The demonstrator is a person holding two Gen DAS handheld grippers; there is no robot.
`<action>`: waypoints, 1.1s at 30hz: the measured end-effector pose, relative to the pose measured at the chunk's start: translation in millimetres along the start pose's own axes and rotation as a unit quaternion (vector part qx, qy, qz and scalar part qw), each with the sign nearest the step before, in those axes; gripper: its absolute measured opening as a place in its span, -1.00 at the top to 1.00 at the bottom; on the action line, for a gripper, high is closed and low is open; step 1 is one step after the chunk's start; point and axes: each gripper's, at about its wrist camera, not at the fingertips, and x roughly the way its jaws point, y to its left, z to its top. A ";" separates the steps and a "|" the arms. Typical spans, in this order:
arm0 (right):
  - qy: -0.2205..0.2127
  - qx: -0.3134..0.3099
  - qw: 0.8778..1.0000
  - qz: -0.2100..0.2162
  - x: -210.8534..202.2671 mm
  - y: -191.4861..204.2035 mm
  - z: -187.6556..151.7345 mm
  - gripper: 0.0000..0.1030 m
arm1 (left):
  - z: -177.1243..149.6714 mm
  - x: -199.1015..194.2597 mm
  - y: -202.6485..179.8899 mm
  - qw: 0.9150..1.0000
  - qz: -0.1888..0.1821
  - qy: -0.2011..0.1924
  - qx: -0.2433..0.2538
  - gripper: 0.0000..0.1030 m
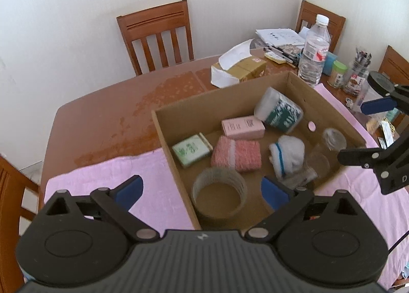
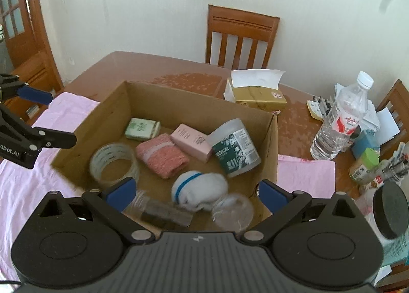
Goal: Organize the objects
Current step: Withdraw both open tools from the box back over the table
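Both tongs, left tongs [image 1: 202,192] and right tongs [image 2: 195,192], hang spread and empty over the box [image 1: 168,139]. Tape, sock, jar and packets lie inside it; a bottle [image 2: 340,124] and clutter remain beside the box on the surface [image 1: 102,119].

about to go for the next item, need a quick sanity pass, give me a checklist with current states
1. Left tool open and empty: ok.
2. Right tool open and empty: ok.
3. Cardboard box upright on the pink cloth, top open: ok.
4. Items inside the box, tape roll, pink box, white sock bundle, lying loose with bare floor between them: ok.
5. Clear items at the box's near edge: blurred, cannot tell what they are.
6. Water bottle standing upright outside the box: ok.
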 end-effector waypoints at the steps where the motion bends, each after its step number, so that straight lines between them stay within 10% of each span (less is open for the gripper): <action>1: -0.002 -0.001 1.000 -0.002 -4.4 2.3 -5.4 -1.00 | -5.5 -3.6 -1.0 1.000 0.001 0.001 0.000 -0.93; 33: 0.055 0.036 0.998 0.002 25.0 25.4 -148.1 -1.00 | -126.2 40.3 -1.8 0.988 0.037 0.047 -0.139 -0.97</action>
